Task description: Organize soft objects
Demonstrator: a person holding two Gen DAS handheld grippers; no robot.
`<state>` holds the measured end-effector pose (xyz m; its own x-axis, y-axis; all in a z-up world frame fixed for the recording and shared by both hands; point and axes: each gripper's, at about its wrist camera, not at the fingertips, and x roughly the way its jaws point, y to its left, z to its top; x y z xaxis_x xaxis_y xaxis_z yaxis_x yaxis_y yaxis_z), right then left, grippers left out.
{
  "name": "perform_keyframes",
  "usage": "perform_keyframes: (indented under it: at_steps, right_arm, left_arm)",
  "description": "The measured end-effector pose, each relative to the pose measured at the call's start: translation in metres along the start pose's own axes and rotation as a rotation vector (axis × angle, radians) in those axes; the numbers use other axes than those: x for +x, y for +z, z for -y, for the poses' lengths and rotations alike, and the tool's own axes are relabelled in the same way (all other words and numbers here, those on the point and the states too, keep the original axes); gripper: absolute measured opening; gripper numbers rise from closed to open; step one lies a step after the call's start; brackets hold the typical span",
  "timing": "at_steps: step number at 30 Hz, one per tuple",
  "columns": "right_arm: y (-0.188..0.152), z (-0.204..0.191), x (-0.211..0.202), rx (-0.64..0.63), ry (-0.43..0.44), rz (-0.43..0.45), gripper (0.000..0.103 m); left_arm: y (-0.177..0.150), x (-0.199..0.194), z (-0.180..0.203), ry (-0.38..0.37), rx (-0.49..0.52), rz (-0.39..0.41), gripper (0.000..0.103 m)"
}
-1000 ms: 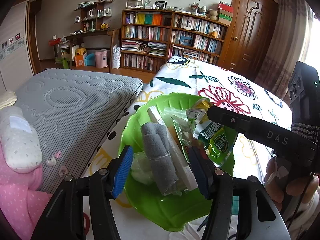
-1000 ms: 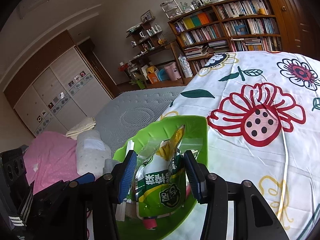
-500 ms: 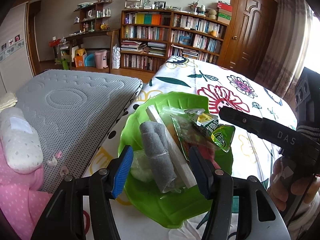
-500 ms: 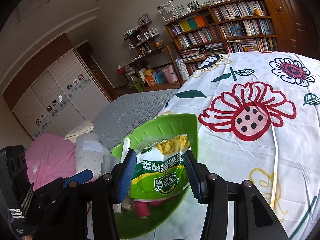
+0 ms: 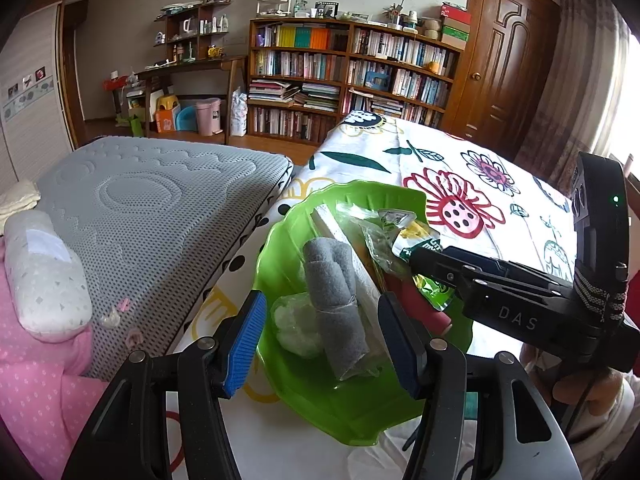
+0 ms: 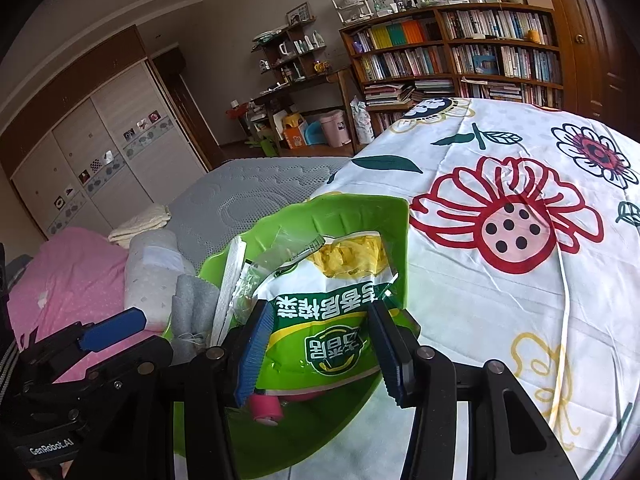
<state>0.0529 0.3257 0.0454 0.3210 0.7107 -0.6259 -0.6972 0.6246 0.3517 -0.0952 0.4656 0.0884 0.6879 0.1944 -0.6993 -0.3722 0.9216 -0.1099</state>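
Observation:
A green bowl (image 5: 320, 400) sits on the flowered sheet and holds a grey rolled cloth (image 5: 336, 300), a white strip (image 5: 326, 220), a clear bag of white stuffing (image 5: 292, 320) and a pink roll (image 5: 416, 304). My left gripper (image 5: 320, 344) hovers open over the bowl's near side, straddling the grey roll without touching it. My right gripper (image 6: 322, 352) reaches in from the right, its jaws pressed against the sides of a green and yellow packet (image 6: 324, 320). The packet lies tilted flat inside the bowl (image 6: 360, 216), over the pink roll (image 6: 266, 406).
The flowered sheet (image 5: 460, 184) spreads out behind and to the right of the bowl. On the left lie a grey mattress (image 5: 160, 208), a white pillow (image 5: 44, 280) and a pink blanket (image 5: 32, 380). A hand (image 5: 580, 384) grips the right tool. Bookshelves and a door stand far back.
My right gripper has come down into the bowl with the packet, which tipped from upright to nearly flat. The gap between its fingers has stayed the same. The left gripper has held still.

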Motion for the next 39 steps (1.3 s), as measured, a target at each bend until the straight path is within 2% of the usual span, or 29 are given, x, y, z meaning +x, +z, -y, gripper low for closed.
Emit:
perform_keyframes:
  at_steps: [2,6,8,13,16,21,29,34,39]
  right_arm:
    - [0.0,-0.002,-0.002,-0.014,-0.01,0.001,0.053]
    - [-0.002,-0.006,-0.01,-0.033,-0.023,0.008,0.055]
    - [-0.003,-0.007,-0.016,-0.04,-0.041,0.02,0.063]
    - [-0.011,-0.015,-0.04,-0.089,-0.087,0.066,0.089]
    - [-0.019,-0.018,-0.051,-0.11,-0.09,0.067,0.102]
    - [-0.03,-0.025,-0.059,-0.134,-0.085,0.029,0.103]
    - [-0.039,-0.031,-0.072,-0.124,-0.078,0.054,0.103]
    - [-0.046,-0.038,-0.071,-0.173,-0.143,0.055,0.103]
    - [-0.05,-0.042,-0.073,-0.186,-0.16,0.057,0.103]
  left_arm:
    - [-0.001,-0.001,0.0,0.011,0.008,0.001,0.06]
    - [-0.004,-0.004,0.0,0.036,0.012,0.011,0.069]
    - [-0.005,-0.006,0.0,0.053,0.015,0.015,0.072]
    - [-0.01,-0.011,0.003,0.122,0.024,0.03,0.086]
    - [-0.014,-0.014,0.003,0.152,0.021,0.028,0.087]
    - [-0.017,-0.017,0.005,0.168,0.01,0.025,0.087]
    - [-0.025,-0.03,0.018,0.245,0.075,0.072,0.088]
    - [-0.029,-0.033,0.025,0.253,0.104,0.077,0.088]
    - [-0.033,-0.034,0.026,0.259,0.105,0.071,0.088]
